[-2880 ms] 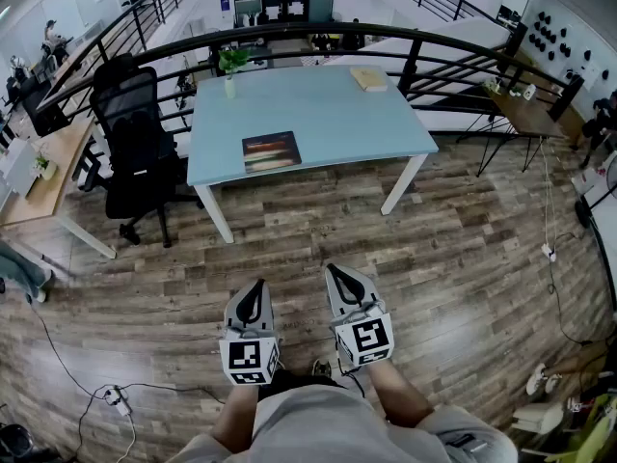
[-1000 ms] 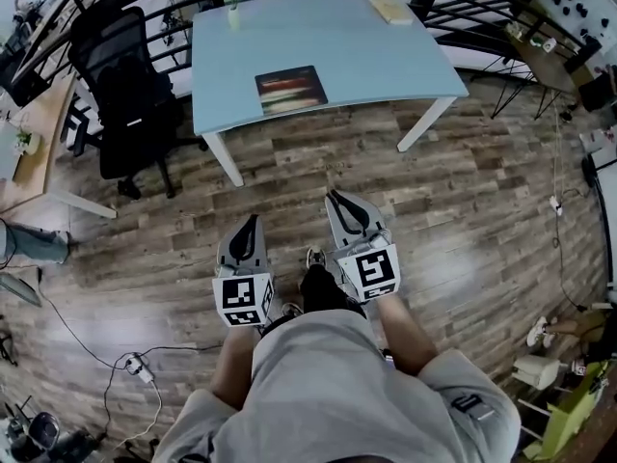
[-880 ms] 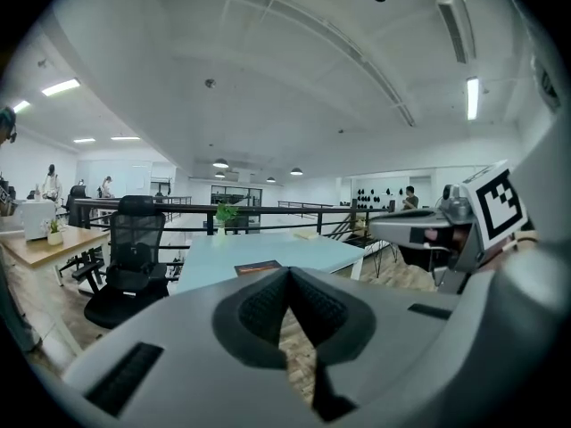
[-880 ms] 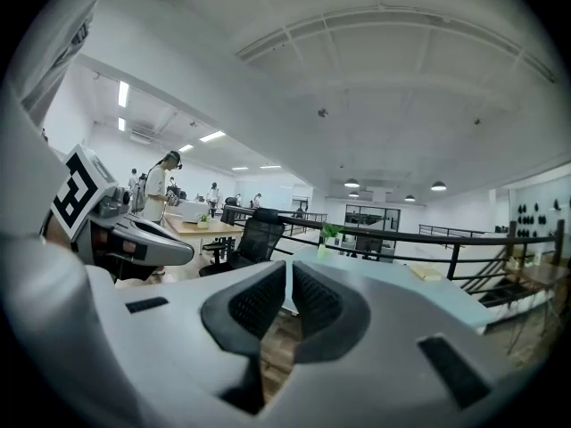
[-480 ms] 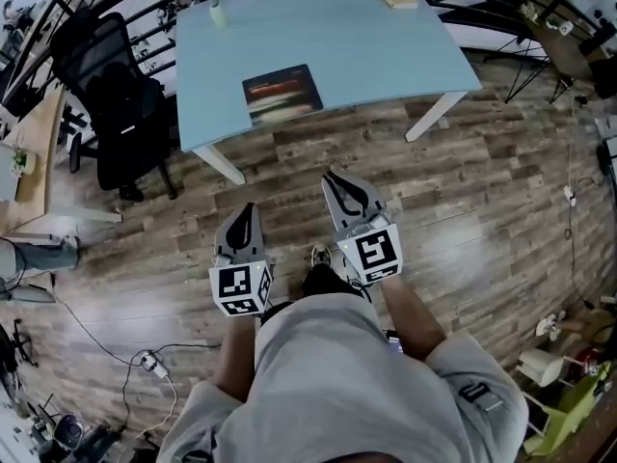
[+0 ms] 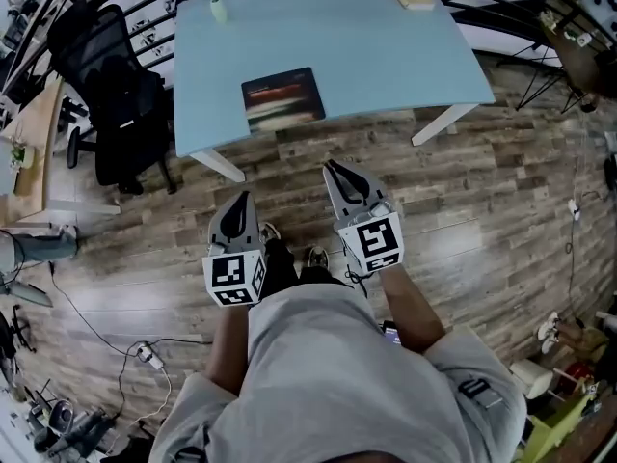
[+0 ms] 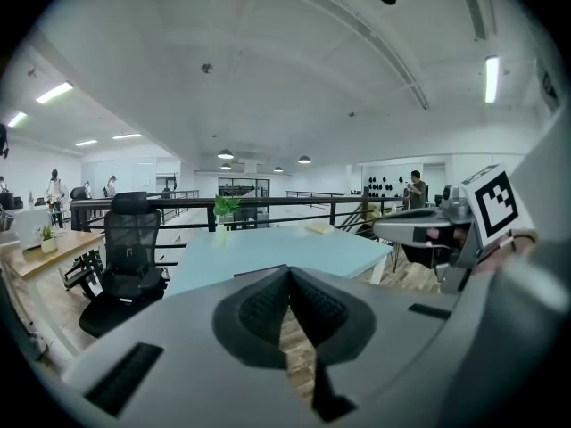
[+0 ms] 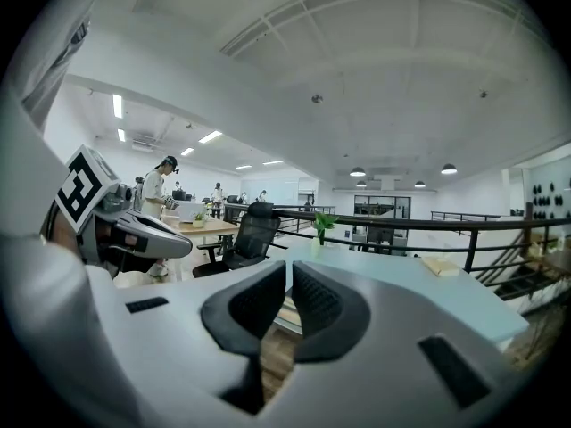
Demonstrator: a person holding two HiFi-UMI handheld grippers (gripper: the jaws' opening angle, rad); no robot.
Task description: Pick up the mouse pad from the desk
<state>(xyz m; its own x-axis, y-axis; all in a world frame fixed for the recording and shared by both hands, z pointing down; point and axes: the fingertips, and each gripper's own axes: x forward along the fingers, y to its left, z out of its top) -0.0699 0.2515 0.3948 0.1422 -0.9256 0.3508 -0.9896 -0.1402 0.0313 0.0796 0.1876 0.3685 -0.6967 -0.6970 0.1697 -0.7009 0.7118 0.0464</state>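
Hazards: the mouse pad [image 6: 281, 97] lies flat on the bench [image 6: 386, 56], well ahead of both sets of fingers and roughly between their two lines, close to the bench's near edge. A thin, flush pad probably offers little edge to grip. Fingers arriving closed would likely push it along the surface instead of taking it, and a low approach may strike the bench edge first.

Fingers: the left gripper [image 6: 238, 201] has its fingers together, tips touching, with nothing between them. The right gripper [image 6: 335, 169] shows only a thin slit between its pads and is likewise empty. Neither touches anything.
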